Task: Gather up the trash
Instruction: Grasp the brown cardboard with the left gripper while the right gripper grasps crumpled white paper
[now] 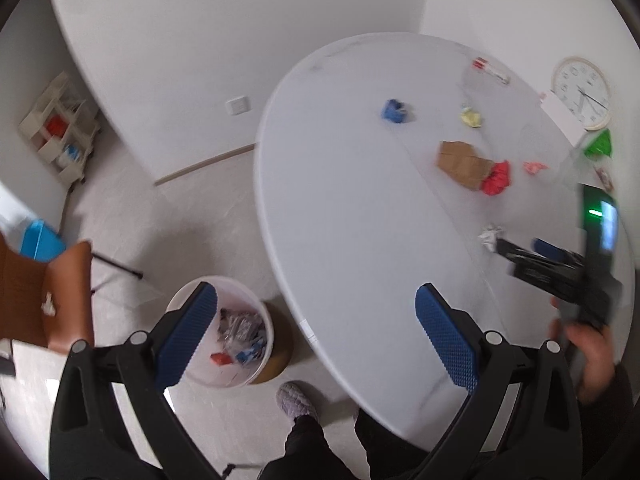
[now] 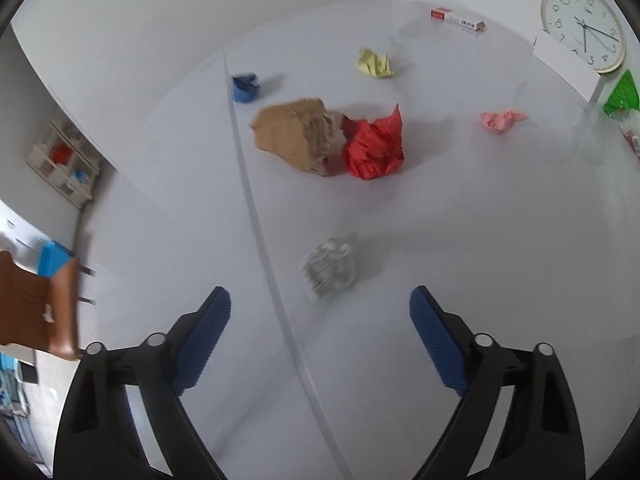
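Observation:
My right gripper (image 2: 320, 292) is open low over the white table (image 2: 460, 248), and a grey-white crumpled paper ball (image 2: 330, 268) lies just ahead of its gap, untouched. Farther back are a brown paper bag (image 2: 298, 140) touching a red paper wad (image 2: 374, 146), then pink (image 2: 502, 120), yellow (image 2: 375, 63) and blue (image 2: 245, 87) wads. My left gripper (image 1: 316, 290) is open and empty, straddling the table's edge and a white trash bin (image 1: 236, 296) on the floor that holds several scraps. In the left wrist view the right gripper (image 1: 520, 250) sits by that paper ball (image 1: 491, 234).
A wall clock (image 2: 584, 26), a red-and-white box (image 2: 458, 18), a green wrapper (image 2: 622, 96) and clear cups (image 2: 576, 140) stand at the table's far right. A brown chair (image 1: 44, 292) and a shelf unit (image 1: 60, 128) are at left. A slippered foot (image 1: 296, 402) stands beside the bin.

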Demonstrator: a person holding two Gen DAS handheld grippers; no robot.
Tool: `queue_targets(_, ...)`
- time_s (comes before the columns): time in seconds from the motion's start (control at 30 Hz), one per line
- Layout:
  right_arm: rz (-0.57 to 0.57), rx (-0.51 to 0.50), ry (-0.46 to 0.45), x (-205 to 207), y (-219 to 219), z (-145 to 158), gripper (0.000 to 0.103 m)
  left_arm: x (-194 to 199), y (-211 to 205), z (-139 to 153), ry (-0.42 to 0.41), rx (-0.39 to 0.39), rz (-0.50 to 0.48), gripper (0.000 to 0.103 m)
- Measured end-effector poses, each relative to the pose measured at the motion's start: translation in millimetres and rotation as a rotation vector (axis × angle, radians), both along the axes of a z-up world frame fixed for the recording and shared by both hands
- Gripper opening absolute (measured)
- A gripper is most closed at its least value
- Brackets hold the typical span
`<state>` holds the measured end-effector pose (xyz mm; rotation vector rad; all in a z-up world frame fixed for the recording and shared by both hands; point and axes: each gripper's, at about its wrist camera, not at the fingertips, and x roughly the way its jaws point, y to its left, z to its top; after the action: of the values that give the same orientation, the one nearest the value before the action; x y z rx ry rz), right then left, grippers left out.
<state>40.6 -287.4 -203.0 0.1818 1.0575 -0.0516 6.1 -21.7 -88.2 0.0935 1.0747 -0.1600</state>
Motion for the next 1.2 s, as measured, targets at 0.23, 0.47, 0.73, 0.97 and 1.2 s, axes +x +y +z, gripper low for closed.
queue_targets(0.23, 0.063, -0.116, 0.048, 22.0, 6.2, -25.3, 0.058, 34.6, -49.0, -4.4, -0.008, -0.003, -0.095, 0.095)
queue_targets(0.47, 0.044, -0.078, 0.05, 17.7, -2.1, -23.4, 0.03, 79.7, -100.3, -17.5, 0.002, 0.009, -0.171, 0.095)
queue_targets(0.73, -0.038, 0.015, -0.014, 8.0, -35.2, 7.6, 0.03, 139.0, -179.1, -50.1, 0.048, -0.071, -0.292, 0.095)
queue_targets(0.97, -0.119, 0.029, -0.024, -7.0, -70.8, 23.5, 0.031, 198.8, -206.3, -96.9, 0.267, -0.23, -0.055, 0.095)
queue_targets(1.2, -0.176, 0.056, -0.015, -10.6, -91.0, 17.8, 0.032, 225.9, -213.8, -134.1, 0.445, -0.299, 0.272, 0.095)
